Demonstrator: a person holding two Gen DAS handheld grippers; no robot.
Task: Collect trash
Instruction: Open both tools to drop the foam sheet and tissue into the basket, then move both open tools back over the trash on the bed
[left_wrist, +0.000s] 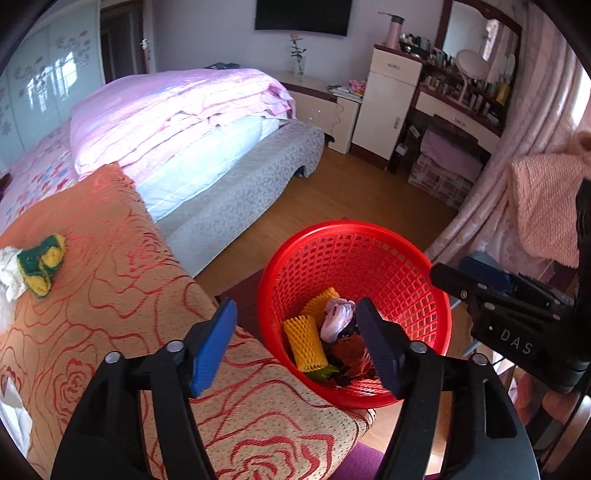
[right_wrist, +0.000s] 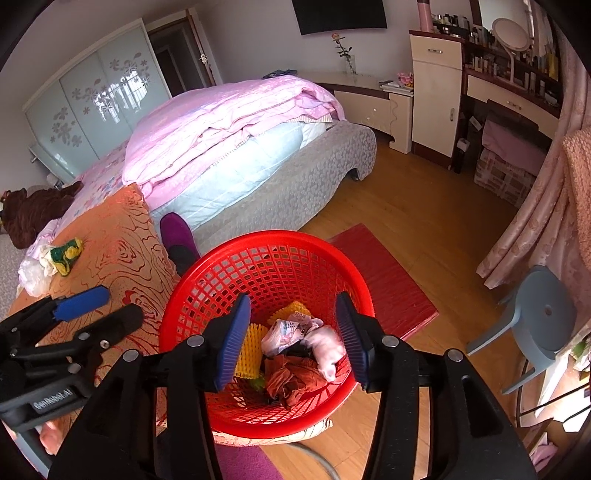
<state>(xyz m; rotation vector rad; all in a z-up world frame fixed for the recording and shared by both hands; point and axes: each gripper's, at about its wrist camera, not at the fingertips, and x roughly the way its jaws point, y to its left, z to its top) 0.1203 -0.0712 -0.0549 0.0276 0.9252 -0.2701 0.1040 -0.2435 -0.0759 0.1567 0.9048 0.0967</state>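
A red mesh basket (left_wrist: 351, 258) (right_wrist: 258, 273) stands beside an orange rose-patterned cover (left_wrist: 110, 314). Inside lie yellow foam nets (left_wrist: 304, 343) (right_wrist: 251, 350), crumpled white plastic (left_wrist: 336, 317) (right_wrist: 288, 330) and a red-brown wrapper (right_wrist: 291, 376). My left gripper (left_wrist: 295, 317) (right_wrist: 120, 302) is open over the basket's left rim with nothing between its blue pads. My right gripper (right_wrist: 293, 301) (left_wrist: 452, 269) is open above the basket, its pads clear of the trash below. On the cover lie a green-and-yellow wad (left_wrist: 40, 264) (right_wrist: 66, 254) and white tissue (left_wrist: 9, 273) (right_wrist: 31, 273).
A bed with a pink quilt (right_wrist: 229, 122) fills the back left. A red mat (right_wrist: 388, 277) lies on the wooden floor right of the basket. A blue stool (right_wrist: 543, 317) and a curtain (right_wrist: 535, 221) stand at right. A purple slipper (right_wrist: 177, 232) is behind the basket.
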